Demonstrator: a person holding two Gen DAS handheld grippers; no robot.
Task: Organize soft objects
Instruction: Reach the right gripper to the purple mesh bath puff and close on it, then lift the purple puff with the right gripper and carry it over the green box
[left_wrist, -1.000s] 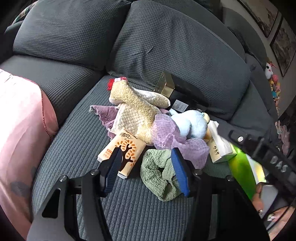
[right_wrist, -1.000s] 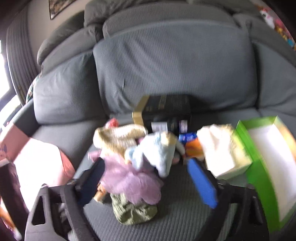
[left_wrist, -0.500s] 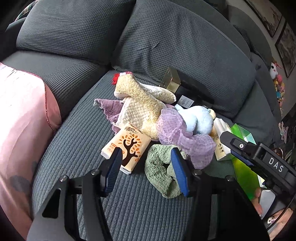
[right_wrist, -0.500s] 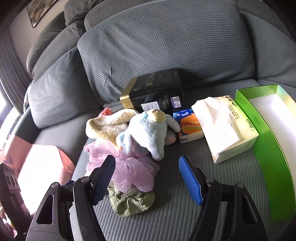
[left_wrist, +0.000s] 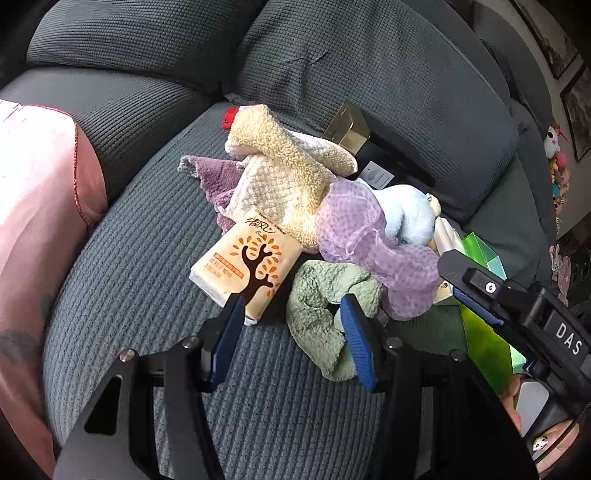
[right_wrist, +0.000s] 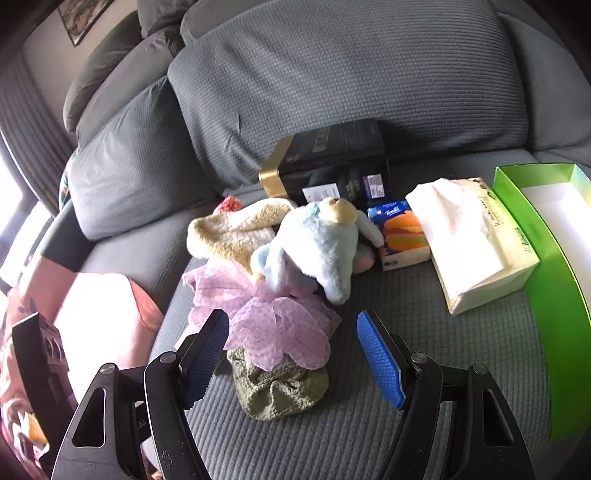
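Sofa seat (right_wrist: 424, 369): we count one plush (right_wrist: 325, 247), three tissue packs; at 6 o'clock, left gripper (left_wrist: 291, 328) and right gripper (right_wrist: 291, 354) released, empty.

Sofa (right_wrist: 369, 92): grey, ribbed weave. Pillow (left_wrist: 33, 206): pink with red piping. Plush toy (right_wrist: 325, 240): pale blue, cream muzzle. Mesh cloth (right_wrist: 284, 332): lilac, dotted. Terry cloth (right_wrist: 280, 387): olive green. Fleece towel (left_wrist: 280, 177): cream-yellow with a red tuft. Knit cloth (left_wrist: 218, 177): mauve. Tissue pack (left_wrist: 247, 266): tan, brown tree with orange leaves. Small pack (right_wrist: 402, 232): blue and orange. Box (right_wrist: 332, 151): black with gold edge. Tray (right_wrist: 554, 295): bright green, white inside. Tongs' pads (right_wrist: 380, 362): blue.
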